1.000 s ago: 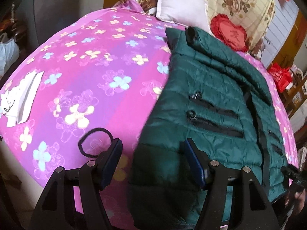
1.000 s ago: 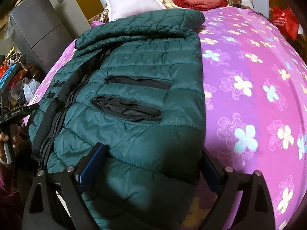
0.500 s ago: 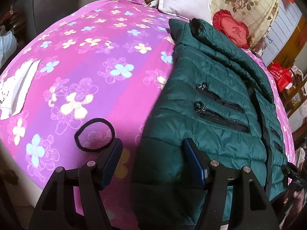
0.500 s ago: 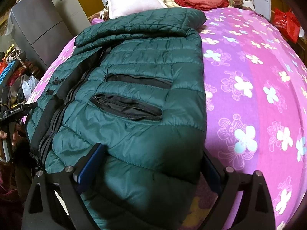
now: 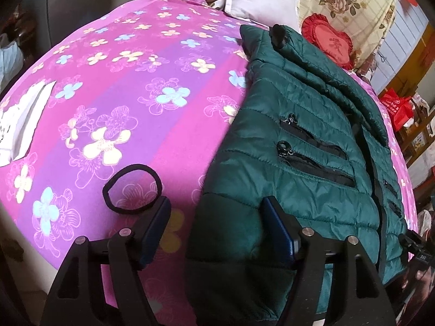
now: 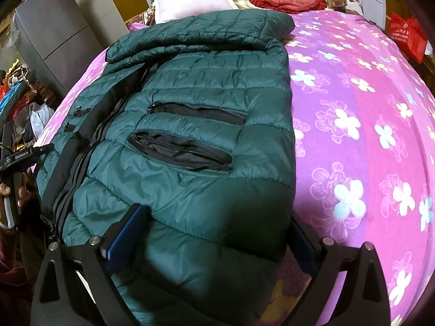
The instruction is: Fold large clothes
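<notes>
Left two-finger gripper of black struts with blue pads [image 5: 217,228]: angled downward, jaws opening, a wide gap between the pads, nothing pinched. Right two-finger gripper of the same black and blue build [image 6: 214,233]: angled downward, jaws spread wide, pads pressing on nothing.

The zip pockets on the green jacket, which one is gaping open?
The lower pocket, nearer the grippers: its black lining shows. The upper pocket is zipped flat.
</notes>
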